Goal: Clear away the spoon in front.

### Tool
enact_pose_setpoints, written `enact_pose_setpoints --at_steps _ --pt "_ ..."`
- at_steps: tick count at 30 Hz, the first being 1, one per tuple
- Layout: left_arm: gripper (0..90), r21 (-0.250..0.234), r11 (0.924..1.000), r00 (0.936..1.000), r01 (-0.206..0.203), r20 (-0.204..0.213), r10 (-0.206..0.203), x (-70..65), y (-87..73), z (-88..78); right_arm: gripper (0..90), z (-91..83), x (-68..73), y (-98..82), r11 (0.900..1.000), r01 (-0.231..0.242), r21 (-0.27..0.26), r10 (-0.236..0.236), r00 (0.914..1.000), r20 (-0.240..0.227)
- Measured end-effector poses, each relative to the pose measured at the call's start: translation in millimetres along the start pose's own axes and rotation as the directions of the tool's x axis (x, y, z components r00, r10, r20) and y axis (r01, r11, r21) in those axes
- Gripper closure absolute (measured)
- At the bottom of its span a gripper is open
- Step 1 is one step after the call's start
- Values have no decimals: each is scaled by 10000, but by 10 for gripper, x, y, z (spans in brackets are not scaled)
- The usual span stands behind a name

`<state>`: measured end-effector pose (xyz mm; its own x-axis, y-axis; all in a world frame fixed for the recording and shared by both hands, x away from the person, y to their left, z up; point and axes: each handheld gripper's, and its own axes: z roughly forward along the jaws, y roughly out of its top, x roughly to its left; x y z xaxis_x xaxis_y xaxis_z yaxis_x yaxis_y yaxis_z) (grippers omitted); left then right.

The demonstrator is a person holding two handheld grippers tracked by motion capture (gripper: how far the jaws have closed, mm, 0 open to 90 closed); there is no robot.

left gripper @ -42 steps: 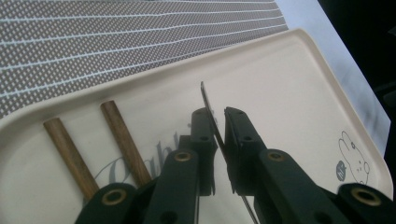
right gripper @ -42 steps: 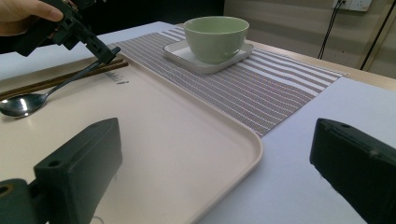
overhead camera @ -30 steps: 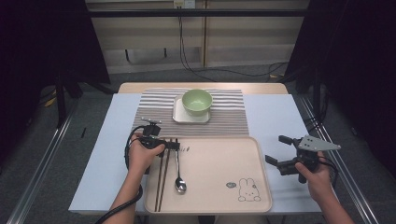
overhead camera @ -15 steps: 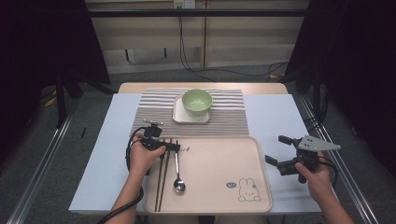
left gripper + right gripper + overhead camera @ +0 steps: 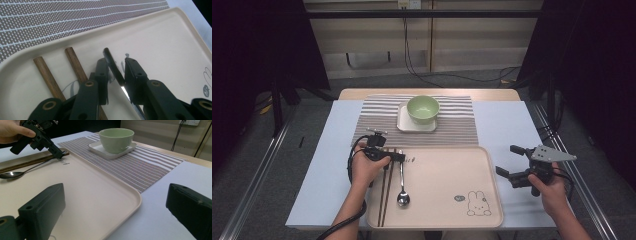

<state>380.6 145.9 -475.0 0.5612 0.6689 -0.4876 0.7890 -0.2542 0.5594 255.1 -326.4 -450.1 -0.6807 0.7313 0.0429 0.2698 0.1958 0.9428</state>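
Spoon point(image 5: 402, 185), on tray point(image 5: 492, 190): handle tip between left claw point(image 5: 117, 71), jaws just opening, slightly parted, release under way; next, withdrawal clear of chopsticks point(image 5: 47, 75) alongside; right claw point(image 5: 112, 220) wide, empty.

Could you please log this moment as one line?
left gripper: jaws just opening around spoon handle | right gripper: open, idle | tray: chopsticks

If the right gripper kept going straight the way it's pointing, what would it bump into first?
Probably the tray: the right gripper, jaws wide open, points low across its near edge. The green bowl lies farther along, though depth is hard to judge.
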Motion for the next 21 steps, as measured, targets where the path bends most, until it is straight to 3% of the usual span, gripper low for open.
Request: enact_pose_setpoints --at_steps 21 --pt "668 -261 9996 9999 -51 -100 48 -20 59 -16 18 -3 1 1 10000 -14 5 14 10000 -19"
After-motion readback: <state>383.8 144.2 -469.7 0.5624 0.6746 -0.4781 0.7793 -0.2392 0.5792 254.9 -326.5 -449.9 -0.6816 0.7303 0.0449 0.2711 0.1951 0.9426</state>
